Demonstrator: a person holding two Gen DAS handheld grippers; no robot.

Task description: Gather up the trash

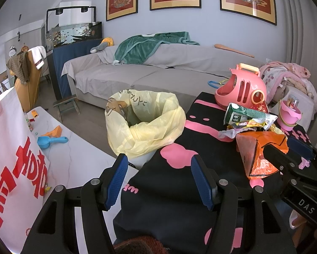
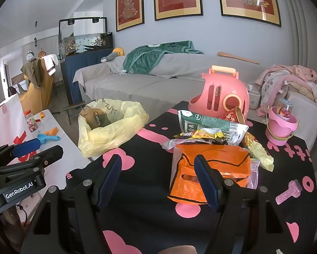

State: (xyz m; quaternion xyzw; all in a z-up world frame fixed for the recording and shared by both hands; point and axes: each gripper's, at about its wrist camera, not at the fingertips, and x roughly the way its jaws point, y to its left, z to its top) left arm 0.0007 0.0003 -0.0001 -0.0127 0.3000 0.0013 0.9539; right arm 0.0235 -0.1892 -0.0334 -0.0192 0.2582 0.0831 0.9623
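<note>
On the black cloth (image 2: 150, 190), wrappers (image 2: 209, 127) beside yellow-lined bin (image 2: 107, 131); both jaws agape.

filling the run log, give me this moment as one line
left gripper: open, empty | right gripper: open, at orange bag | wrappers: piled on table | bin: lined, beside table

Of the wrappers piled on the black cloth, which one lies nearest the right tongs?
The orange plastic bag. It lies at the front of the pile, with one finger of the open right tongs over it; the green-and-white packet and yellow wrapper lie farther back.
</note>
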